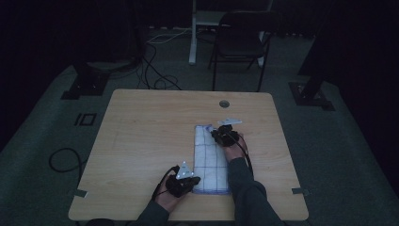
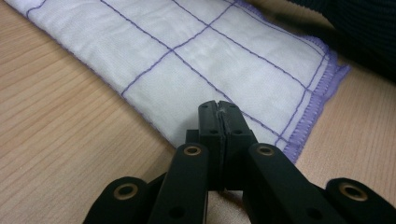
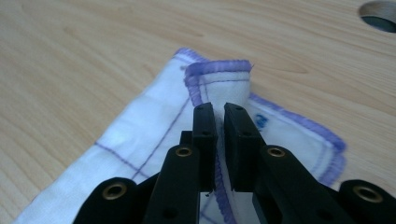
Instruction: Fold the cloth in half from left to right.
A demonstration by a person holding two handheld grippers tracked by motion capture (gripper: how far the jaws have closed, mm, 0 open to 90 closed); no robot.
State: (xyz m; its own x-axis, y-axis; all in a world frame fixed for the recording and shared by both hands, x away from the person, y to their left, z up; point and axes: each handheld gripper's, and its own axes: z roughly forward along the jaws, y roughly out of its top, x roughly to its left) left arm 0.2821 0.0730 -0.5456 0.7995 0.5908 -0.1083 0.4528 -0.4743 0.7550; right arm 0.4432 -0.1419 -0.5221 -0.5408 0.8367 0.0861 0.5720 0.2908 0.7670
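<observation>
A white cloth (image 1: pixel 209 157) with purple grid lines and a purple hem lies folded into a long strip on the wooden table (image 1: pixel 141 122), right of centre. My left gripper (image 1: pixel 196 180) is at the strip's near left edge; in the left gripper view its jaws (image 2: pixel 222 109) are pressed together on the cloth's (image 2: pixel 210 51) edge near a corner. My right gripper (image 1: pixel 218 133) is at the far end. In the right gripper view its jaws (image 3: pixel 219 112) pinch a raised fold of the cloth's (image 3: pixel 140 130) hemmed corner, which stands up off the table.
A round cable hole (image 1: pixel 224 103) (image 3: pixel 380 14) sits in the table beyond the cloth. A dark sleeve (image 2: pixel 364 32) lies beside the cloth's near end. A black chair (image 1: pixel 240 37), desk legs and floor cables (image 1: pixel 155 70) stand behind the table in a dim room.
</observation>
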